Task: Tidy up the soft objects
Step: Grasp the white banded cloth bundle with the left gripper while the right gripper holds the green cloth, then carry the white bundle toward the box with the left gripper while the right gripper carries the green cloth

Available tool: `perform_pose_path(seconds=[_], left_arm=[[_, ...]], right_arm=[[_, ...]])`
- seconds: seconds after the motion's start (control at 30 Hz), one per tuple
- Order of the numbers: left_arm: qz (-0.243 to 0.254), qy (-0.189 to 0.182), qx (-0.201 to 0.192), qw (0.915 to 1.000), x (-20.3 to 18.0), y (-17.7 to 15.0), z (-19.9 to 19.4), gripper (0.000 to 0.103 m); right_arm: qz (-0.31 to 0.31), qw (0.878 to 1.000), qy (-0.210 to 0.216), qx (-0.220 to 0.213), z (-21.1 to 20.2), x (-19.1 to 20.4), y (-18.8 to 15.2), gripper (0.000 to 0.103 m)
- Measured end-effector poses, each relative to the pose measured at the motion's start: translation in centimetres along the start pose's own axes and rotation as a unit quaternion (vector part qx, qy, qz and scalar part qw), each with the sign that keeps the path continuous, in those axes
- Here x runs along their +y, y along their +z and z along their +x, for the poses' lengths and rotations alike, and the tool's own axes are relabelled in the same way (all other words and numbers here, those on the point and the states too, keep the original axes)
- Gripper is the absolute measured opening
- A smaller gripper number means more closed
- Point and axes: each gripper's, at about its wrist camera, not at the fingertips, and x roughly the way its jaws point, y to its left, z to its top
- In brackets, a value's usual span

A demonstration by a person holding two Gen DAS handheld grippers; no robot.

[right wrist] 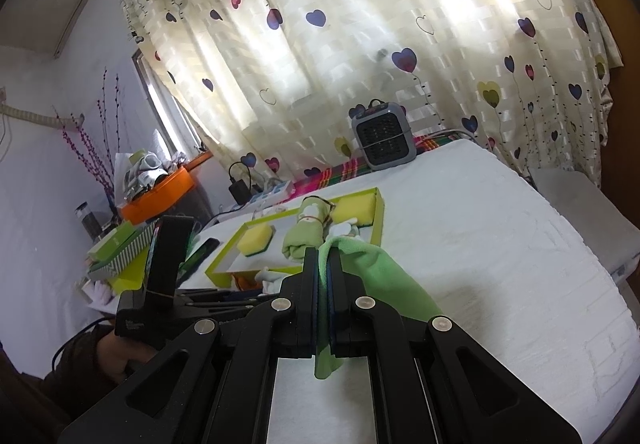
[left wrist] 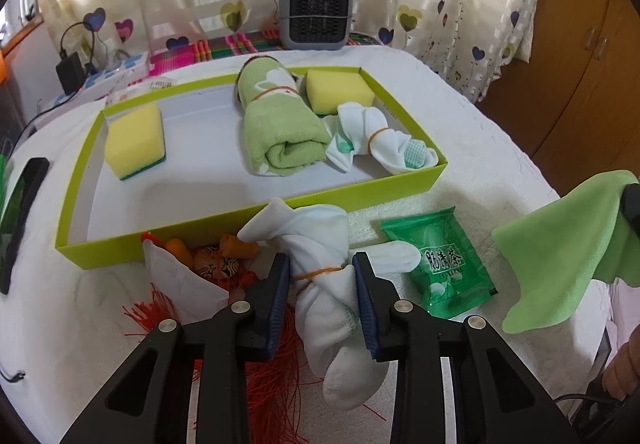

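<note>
**A:** What is nearest the cameras?

**B:** The left gripper [left wrist: 322, 276] points down at a white sock bundle [left wrist: 320, 276] tied with an orange band, lying on the white bed cover [left wrist: 500, 148] just in front of the tray. Its blue pads [left wrist: 280, 284] stand on either side of the bundle, partly closed and seemingly touching the fabric. The right gripper [right wrist: 322, 272] is fully closed, pinching a green cloth [right wrist: 380, 272] that hangs in the air to the right.

**A:** What else is loose?

**B:** A green sachet [left wrist: 444, 268] lies beside the sock bundle. To its left sits a white-wrapped item with orange pieces and red threads [left wrist: 192, 268]; I cannot tell what it is.

**A:** And farther off?

**B:** The lime-green tray [left wrist: 256, 204] holds two yellow sponges [left wrist: 134, 140], one at the left end and one at the right, a rolled green towel [left wrist: 280, 128] and another white sock bundle [left wrist: 376, 140].

**A:** So how far along?

**B:** Roughly half, I judge: four soft items are in; the gripped sock bundle and the cloth remain outside, with open space in the tray's left half.
</note>
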Motion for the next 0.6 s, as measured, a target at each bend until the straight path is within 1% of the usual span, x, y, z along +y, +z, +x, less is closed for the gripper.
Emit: perform_pose_path(seconds=[0.37,0.6], left_arm=[[-0.009,-0.024,-0.034,0.9991,0.1,0.2,-2.4,0.03],[-0.007,-0.031,-0.048,0.9984,0.0,0.4,-3.4,0.03]], right_arm=[[-0.002,1.0,0.0,-0.002,0.0,0.2,0.1,0.004],[-0.006,1.0,0.001,-0.004,0.1,0.6,0.3,0.004]])
